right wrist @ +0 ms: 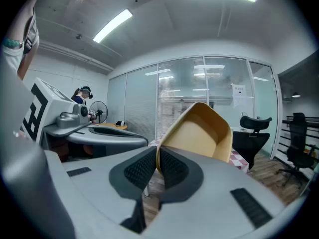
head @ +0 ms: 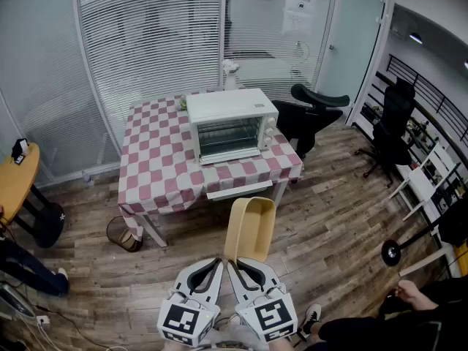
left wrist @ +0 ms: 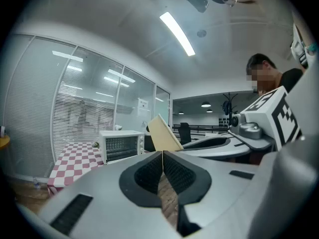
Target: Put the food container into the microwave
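Note:
The white microwave (head: 230,126) stands on a red-and-white checked table (head: 157,174) ahead, its door shut; it also shows far off as the microwave (left wrist: 121,144) in the left gripper view. A tan open food container (head: 250,229) hangs upright in the air short of the table. My right gripper (head: 234,264) is shut on its near rim, and the container (right wrist: 199,131) rises just beyond the right gripper (right wrist: 157,158). My left gripper (head: 219,264) sits close beside it, shut, with nothing between its jaws. From the left gripper (left wrist: 163,156), the container (left wrist: 163,133) shows to the right.
Glass walls with blinds stand behind the table. Black office chairs (head: 314,112) are at the right. A dark basket (head: 124,234) lies on the wood floor by a table leg. A round wooden table (head: 14,181) is at the left. A person's hand (head: 409,292) shows at the lower right.

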Available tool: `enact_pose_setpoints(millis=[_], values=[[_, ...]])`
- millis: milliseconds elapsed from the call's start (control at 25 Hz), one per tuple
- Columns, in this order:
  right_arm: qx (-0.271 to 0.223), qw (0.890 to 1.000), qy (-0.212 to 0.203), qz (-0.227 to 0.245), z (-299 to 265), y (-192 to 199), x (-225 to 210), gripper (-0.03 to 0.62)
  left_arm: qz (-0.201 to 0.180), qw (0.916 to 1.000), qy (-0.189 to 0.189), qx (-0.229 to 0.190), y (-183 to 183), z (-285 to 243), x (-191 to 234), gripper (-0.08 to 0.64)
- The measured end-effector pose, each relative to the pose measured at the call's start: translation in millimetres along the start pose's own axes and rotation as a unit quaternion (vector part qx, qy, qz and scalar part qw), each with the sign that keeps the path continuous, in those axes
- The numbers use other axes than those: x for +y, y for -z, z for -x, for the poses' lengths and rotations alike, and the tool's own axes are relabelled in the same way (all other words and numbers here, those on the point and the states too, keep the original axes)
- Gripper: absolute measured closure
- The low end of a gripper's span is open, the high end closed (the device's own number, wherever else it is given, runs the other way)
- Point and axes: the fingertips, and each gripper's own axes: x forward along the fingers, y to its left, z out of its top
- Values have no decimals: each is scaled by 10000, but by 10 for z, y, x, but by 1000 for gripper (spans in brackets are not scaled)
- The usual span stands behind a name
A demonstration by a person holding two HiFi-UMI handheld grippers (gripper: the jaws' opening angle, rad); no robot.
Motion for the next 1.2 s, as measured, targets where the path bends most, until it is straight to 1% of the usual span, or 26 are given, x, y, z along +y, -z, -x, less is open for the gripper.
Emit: enact_pose_setpoints(millis=[200,440,680,800,1000,1200], values=[[-87,9999,-33,-57,-11,-19,-50,575,-19,9999,42,95,-5,-56,-13,546],[-14,9999,-89,-102,24,32,-106,575,-15,10000,21,75,-23,-130,-54,546],[58,9998,-163,-50,85,130,-177,575,78,9999,-66,120,61,-173,-132,546],[63,9998,-159,-36,90,138,-241,575,104,9998,-48,159,93,-229,-157,546],[76,9999,-93,-44,4,170,-395,575,115,9997,5,207,115,-402,-118,546],[92,9999,85,-104,-161,160,-652,575,138,9995,143,235,131,-698,-9,546]])
